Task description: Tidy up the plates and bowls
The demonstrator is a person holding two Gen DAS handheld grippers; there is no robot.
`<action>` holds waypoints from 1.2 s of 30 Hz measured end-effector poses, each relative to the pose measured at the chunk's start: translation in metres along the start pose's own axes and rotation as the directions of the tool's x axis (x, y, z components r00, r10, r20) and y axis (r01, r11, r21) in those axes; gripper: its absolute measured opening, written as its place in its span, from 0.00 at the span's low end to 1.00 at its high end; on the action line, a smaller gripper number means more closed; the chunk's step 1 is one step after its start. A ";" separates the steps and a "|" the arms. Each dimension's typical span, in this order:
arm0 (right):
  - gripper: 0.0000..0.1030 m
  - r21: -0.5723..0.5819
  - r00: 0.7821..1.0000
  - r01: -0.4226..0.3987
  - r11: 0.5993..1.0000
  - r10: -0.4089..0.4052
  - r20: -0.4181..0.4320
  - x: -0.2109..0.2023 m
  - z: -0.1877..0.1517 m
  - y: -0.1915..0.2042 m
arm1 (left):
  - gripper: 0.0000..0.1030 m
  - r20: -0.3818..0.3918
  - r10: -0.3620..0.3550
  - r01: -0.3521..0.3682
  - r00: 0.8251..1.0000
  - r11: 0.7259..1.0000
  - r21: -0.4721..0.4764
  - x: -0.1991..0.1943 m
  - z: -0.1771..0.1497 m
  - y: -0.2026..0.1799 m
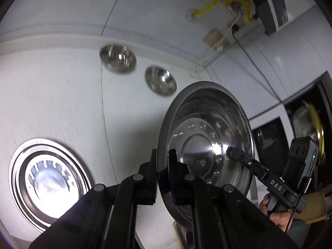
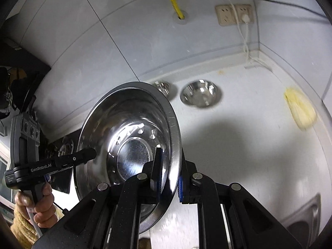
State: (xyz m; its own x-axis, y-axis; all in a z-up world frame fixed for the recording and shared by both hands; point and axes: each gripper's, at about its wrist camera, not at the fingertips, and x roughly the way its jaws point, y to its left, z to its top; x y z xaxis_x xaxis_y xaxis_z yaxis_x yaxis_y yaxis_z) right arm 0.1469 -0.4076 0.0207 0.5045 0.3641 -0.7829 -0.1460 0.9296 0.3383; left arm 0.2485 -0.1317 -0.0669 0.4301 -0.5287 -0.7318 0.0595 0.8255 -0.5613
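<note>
Between both grippers, the large round stainless-steel bowl [image 1: 207, 145] is hanging tilted above the white counter [image 1: 62, 93], the left gripper [image 1: 162, 178] and right gripper [image 2: 169, 178] each pinching opposite rims, equally near.

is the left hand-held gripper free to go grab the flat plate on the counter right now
Probably not: the left hand-held gripper is shut on the rim of the large steel bowl, shared with the right hand-held gripper. The plate itself lies unobstructed.

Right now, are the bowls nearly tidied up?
Not yet. In hand: the left gripper and right gripper each clamp the rim of one big steel bowl, held off the counter. Left: two small bowls and a plate sit apart, unstacked.
</note>
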 end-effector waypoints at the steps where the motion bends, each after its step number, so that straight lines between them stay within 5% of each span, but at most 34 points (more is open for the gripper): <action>1: 0.11 0.005 1.000 0.002 1.000 -0.002 -0.006 -0.004 -0.005 -0.007 | 0.08 -0.019 0.008 -0.008 1.000 1.000 0.007 0.009 -0.010 0.001; 14: 0.11 0.137 0.978 0.013 0.991 0.016 -0.207 0.090 -0.087 -0.096 | 0.09 -0.171 0.141 -0.149 0.975 0.988 -0.033 0.114 -0.070 0.043; 21: 0.11 0.143 0.974 -0.010 0.990 0.042 -0.222 0.109 -0.092 -0.114 | 0.11 -0.165 0.161 -0.164 0.973 0.986 -0.006 0.121 -0.068 0.044; 24: 0.11 0.148 0.975 -0.015 0.989 0.048 -0.219 0.108 -0.093 -0.118 | 0.27 -0.156 0.158 -0.159 0.975 0.987 0.009 0.116 -0.067 0.040; 29: 0.12 0.143 0.978 -0.009 0.990 0.039 -0.207 0.099 -0.092 -0.119 | 0.32 -0.126 0.167 -0.165 0.978 0.986 0.024 0.110 -0.059 0.037; 31: 0.17 0.142 0.979 -0.005 0.990 0.034 -0.202 0.096 -0.091 -0.119 | 0.32 -0.118 0.175 -0.173 0.978 0.985 0.026 0.107 -0.056 0.038; 33: 0.40 0.163 0.982 0.002 0.987 0.028 -0.186 0.090 -0.090 -0.122 | 0.33 -0.115 0.169 -0.169 0.979 0.986 0.013 0.104 -0.053 0.042; 36: 0.46 0.160 0.988 0.026 0.987 -0.001 -0.156 0.080 -0.086 -0.123 | 0.34 -0.105 0.173 -0.174 0.979 0.985 0.004 0.097 -0.046 0.049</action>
State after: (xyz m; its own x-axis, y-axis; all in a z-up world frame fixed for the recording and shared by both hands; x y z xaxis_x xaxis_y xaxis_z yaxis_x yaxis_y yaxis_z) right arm 0.1323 -0.4884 -0.1283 0.3654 0.3679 -0.8550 0.0047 0.9178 0.3969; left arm 0.2522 -0.1520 -0.1830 0.3368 -0.3955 -0.8545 -0.0127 0.9055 -0.4241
